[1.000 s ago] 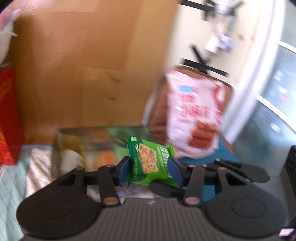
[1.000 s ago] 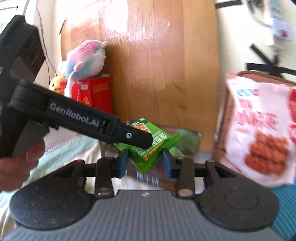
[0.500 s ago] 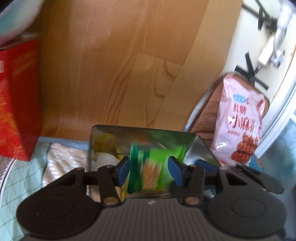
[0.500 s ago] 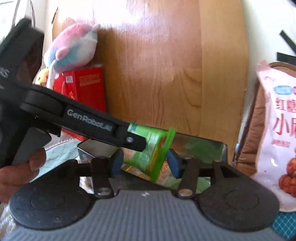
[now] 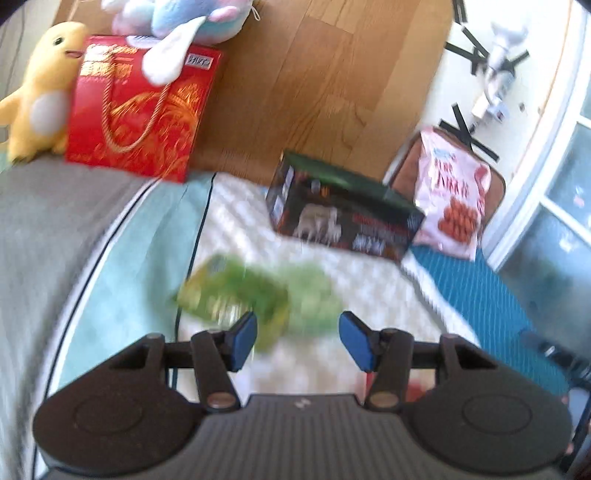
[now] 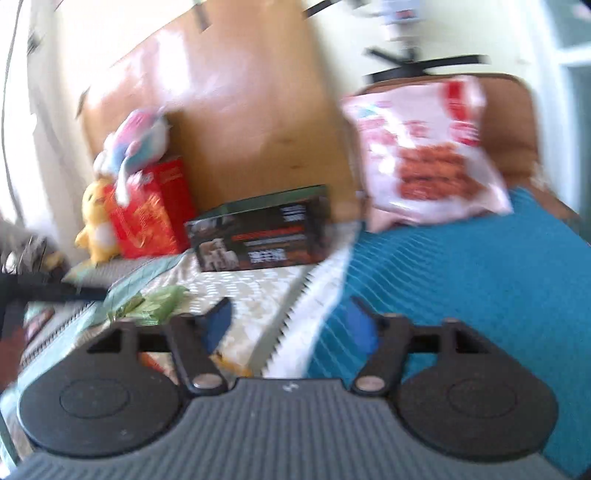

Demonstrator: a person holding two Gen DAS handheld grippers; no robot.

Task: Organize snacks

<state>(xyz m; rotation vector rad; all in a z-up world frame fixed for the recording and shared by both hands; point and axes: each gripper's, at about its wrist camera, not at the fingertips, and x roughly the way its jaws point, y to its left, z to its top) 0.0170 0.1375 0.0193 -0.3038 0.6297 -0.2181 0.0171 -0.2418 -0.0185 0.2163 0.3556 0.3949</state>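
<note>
Blurred green snack packets [image 5: 240,295] lie on the white patterned quilt [image 5: 373,280], just beyond my left gripper [image 5: 301,341]. Its jaws are opening; one packet edge overlaps the left blue pad, but the pads do not press on it. My right gripper [image 6: 291,328] is opening wide, with only bedding between its pads. In the right wrist view the green packets [image 6: 147,306] lie to its left, beside a black finger [image 6: 55,291] of the left gripper. The black snack box [image 5: 343,218] [image 6: 262,236] stands farther back on the bed.
A pink snack bag [image 5: 454,192] [image 6: 424,147] leans on a brown chair back. A red gift box [image 5: 140,107], a yellow plush [image 5: 33,96] and a pastel plush [image 5: 184,18] stand against the wooden headboard. A teal blanket [image 6: 480,288] lies to the right.
Both grippers have pulled back from the box, which now looks farther off. The green packets each held are no longer clamped. The right jaws have spread wide.
</note>
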